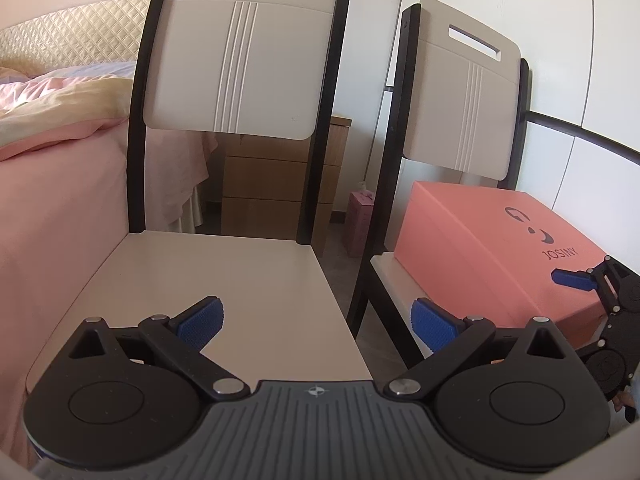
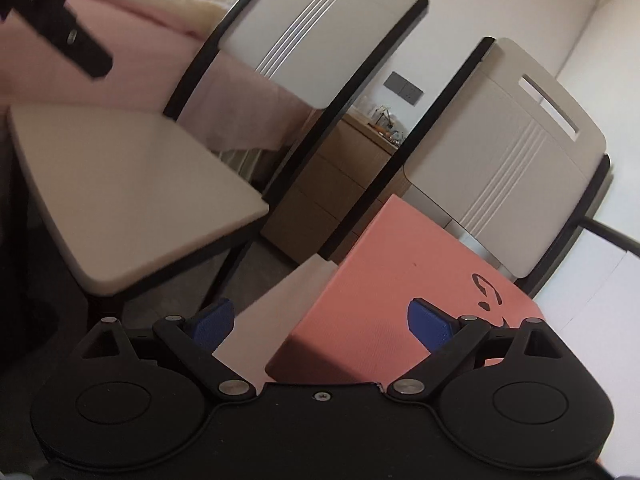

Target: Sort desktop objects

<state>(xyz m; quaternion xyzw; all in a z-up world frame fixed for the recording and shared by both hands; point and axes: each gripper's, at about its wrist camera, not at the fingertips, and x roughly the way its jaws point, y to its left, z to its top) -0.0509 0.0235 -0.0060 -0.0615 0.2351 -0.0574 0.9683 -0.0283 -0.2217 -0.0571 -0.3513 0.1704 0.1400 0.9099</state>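
Observation:
A salmon-pink box (image 1: 500,252) with a black logo and lettering lies on the seat of the right-hand chair (image 1: 464,100); it also shows in the right wrist view (image 2: 400,280). My left gripper (image 1: 316,322) is open and empty, above the front of the left chair's seat (image 1: 224,280). My right gripper (image 2: 320,326) is open and empty, its jaws standing wide at the near corner of the box, the right pad (image 2: 430,330) over the lid. The right gripper also shows at the far right of the left wrist view (image 1: 600,292), over the box.
Two cream chairs with black frames stand side by side. A bed with pink bedding (image 1: 52,160) is to the left. A wooden drawer unit (image 1: 276,184) and a small pink carton (image 1: 360,220) stand behind the chairs. A white wall (image 1: 580,60) is on the right.

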